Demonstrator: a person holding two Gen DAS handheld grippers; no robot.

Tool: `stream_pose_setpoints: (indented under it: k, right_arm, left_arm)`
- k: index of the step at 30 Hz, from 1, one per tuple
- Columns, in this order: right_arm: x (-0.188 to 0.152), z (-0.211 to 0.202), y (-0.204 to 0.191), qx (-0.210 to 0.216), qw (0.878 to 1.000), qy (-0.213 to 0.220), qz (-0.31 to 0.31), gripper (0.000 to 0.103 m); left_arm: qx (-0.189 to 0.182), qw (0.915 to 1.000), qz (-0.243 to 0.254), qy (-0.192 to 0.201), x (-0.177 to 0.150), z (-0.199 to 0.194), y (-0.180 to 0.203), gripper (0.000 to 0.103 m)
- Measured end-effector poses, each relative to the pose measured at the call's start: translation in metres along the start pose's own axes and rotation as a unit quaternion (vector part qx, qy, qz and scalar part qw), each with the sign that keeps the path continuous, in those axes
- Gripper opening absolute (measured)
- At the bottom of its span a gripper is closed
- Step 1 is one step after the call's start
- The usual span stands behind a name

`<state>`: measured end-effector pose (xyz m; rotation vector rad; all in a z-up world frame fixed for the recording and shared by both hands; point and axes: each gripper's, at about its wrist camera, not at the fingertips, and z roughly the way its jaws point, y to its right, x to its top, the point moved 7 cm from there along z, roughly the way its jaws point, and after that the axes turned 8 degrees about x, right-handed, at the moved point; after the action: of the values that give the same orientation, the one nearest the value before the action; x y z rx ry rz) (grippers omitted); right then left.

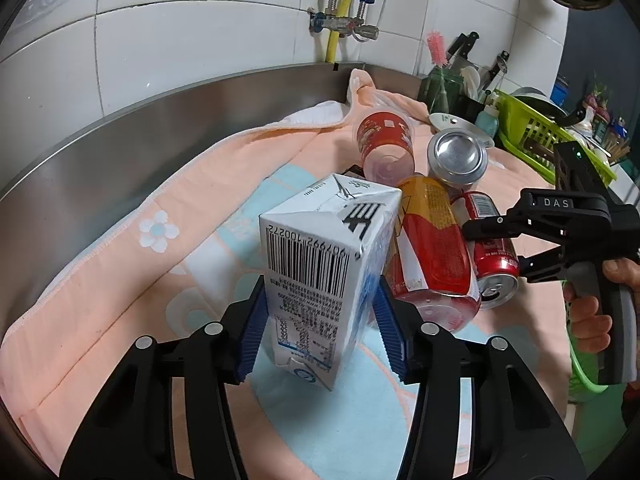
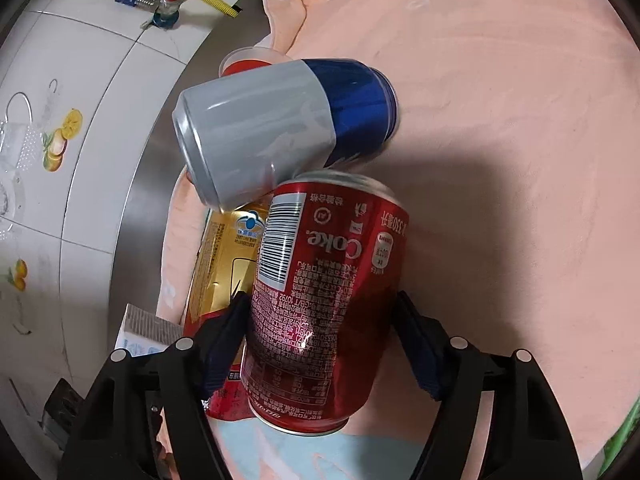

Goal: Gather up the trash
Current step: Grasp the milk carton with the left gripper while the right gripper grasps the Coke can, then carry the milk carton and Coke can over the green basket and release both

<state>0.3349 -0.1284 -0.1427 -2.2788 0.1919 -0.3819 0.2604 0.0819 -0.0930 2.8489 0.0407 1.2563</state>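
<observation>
My left gripper (image 1: pixel 320 320) is shut on a white milk carton (image 1: pixel 320 264) with a barcode, held above the peach towel (image 1: pixel 120 280). Behind the carton lie a yellow-and-red can (image 1: pixel 434 240), a red Coke can (image 1: pixel 494 248), a silver can (image 1: pixel 458 156) and a red paper cup (image 1: pixel 384 144). My right gripper (image 1: pixel 496 244) straddles the Coke can. In the right wrist view its fingers (image 2: pixel 320 340) are on both sides of the Coke can (image 2: pixel 328 300), close to its sides; contact is unclear. A silver-and-blue can (image 2: pixel 280 128) lies beyond it, with the yellow-and-red can (image 2: pixel 224 264) at left.
The towel lies on a steel counter with a raised steel back rim (image 1: pixel 180 108) under a tiled wall. A green dish rack (image 1: pixel 540 132) with dishes, a knife holder and a bottle stand at the back right. A green rim (image 1: pixel 584 380) shows at the right edge.
</observation>
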Motion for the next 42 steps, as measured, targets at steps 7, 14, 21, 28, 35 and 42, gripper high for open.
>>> stream_pose_setpoints:
  k: [7, 14, 21, 28, 35, 42]
  right_arm:
    - [-0.009, -0.006, -0.007, -0.005, 1.000, 0.003, -0.028, 0.069]
    - [-0.019, -0.010, -0.010, 0.001, 0.999, -0.002, -0.041, 0.069]
    - [-0.029, -0.012, -0.015, -0.008, 0.997, -0.008, -0.071, 0.069]
    - [-0.039, -0.017, -0.020, -0.010, 0.995, -0.015, -0.103, 0.069]
    - [-0.047, -0.017, -0.024, -0.006, 0.994, -0.021, -0.110, 0.069]
    - [-0.061, -0.024, -0.025, 0.009, 0.993, -0.025, -0.115, 0.069]
  left_arm:
    - [-0.017, 0.9998, -0.011, 0.000, 0.000, -0.004, 0.000, 0.041]
    - [-0.016, 0.9997, -0.019, -0.007, 0.002, 0.000, -0.001, 0.044]
    - [-0.020, 0.9997, -0.005, -0.010, 0.001, 0.001, 0.002, 0.045]
    - [-0.026, 0.9995, -0.003, -0.019, 0.002, 0.005, -0.001, 0.053]
    - [-0.027, 0.9994, 0.005, -0.019, 0.001, 0.010, 0.005, 0.058]
    - [-0.017, 0.9998, -0.006, -0.011, 0.000, 0.008, 0.000, 0.048]
